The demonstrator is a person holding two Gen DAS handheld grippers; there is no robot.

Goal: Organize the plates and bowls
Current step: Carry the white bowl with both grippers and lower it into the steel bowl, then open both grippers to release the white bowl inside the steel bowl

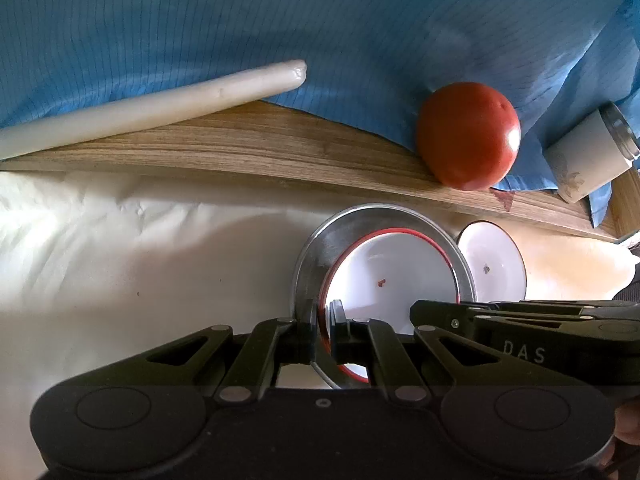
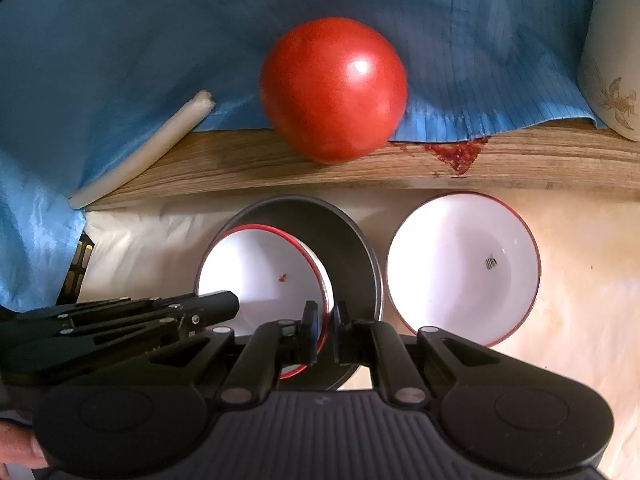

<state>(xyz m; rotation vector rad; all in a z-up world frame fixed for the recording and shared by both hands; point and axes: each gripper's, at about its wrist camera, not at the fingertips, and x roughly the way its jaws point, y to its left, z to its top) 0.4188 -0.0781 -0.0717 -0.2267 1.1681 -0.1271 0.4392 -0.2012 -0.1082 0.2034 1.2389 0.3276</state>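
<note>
A white bowl with a red rim [image 1: 392,272] [image 2: 260,268] lies tilted inside a steel bowl [image 1: 320,248] [image 2: 340,240] on pale cloth. My left gripper [image 1: 324,320] is shut on the white bowl's left rim. My right gripper [image 2: 325,320] is shut on its right rim, with one finger inside the steel bowl. Each gripper shows side-on in the other's view: the right gripper [image 1: 416,312] and the left gripper [image 2: 234,304]. A second white red-rimmed bowl [image 1: 492,264] [image 2: 460,264] sits upright just right of the steel bowl, apart from both grippers.
Behind the bowls runs a wooden board [image 2: 240,160] with a red stain [image 2: 456,156]. A tomato [image 2: 332,88] and a white rod [image 1: 152,108] rest on it against blue cloth [image 1: 280,20]. A white printed cup [image 1: 588,160] lies at the far right.
</note>
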